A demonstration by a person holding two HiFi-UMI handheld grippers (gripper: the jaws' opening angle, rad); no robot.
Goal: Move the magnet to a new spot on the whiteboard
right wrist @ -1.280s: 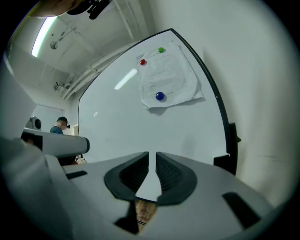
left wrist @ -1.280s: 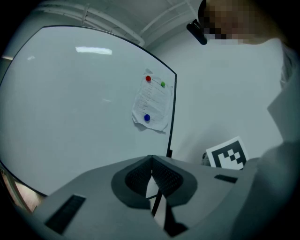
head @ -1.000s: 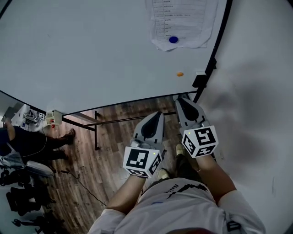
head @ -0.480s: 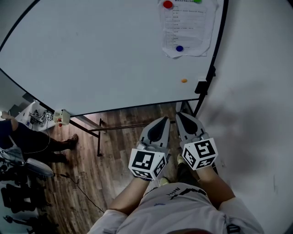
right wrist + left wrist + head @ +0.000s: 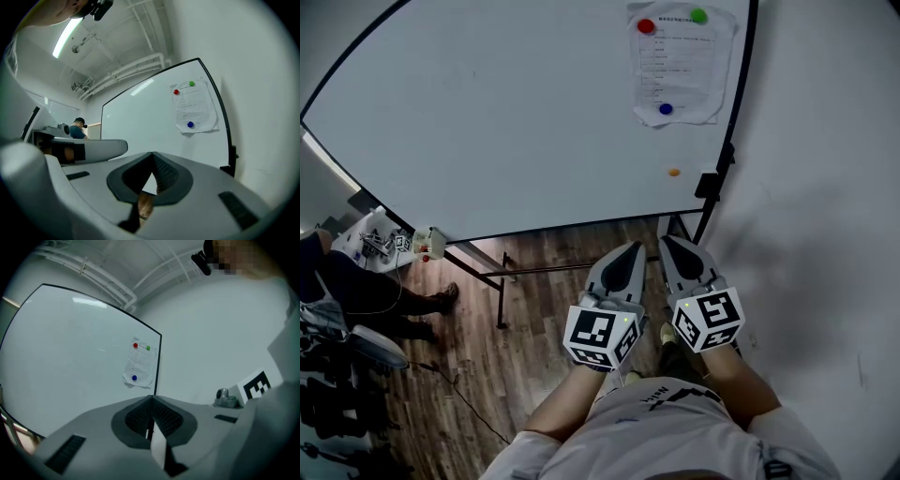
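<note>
The whiteboard (image 5: 506,112) stands on a dark frame over a wooden floor (image 5: 544,281), and both grippers hang below its lower right corner, well apart from its surface. The left gripper (image 5: 628,248) has its jaws pressed together with nothing between them; its own view shows the ribbed pads meeting at the tip. The right gripper (image 5: 671,240), just beside it and nearer the whiteboard's right edge, is likewise closed and empty. A small orange magnet (image 5: 674,172) sits alone on the bare whiteboard near the lower right corner, just left of a black bracket (image 5: 708,185) on the whiteboard's right edge. Above it, toward the whiteboard's upper right corner, a printed sheet of paper (image 5: 680,61) is pinned flat by a red magnet (image 5: 646,26) and a green magnet (image 5: 698,16) at its top and a blue magnet (image 5: 666,109) near its bottom. No magnet is touched by either gripper. Right of the whiteboard's edge runs a plain white wall (image 5: 825,187). Below the whiteboard's lower left edge, a person in dark clothes (image 5: 356,291) sits among equipment on the floor. Both gripper views look up at the whiteboard and show the sheet with its three magnets; the orange one does not appear in them.
</note>
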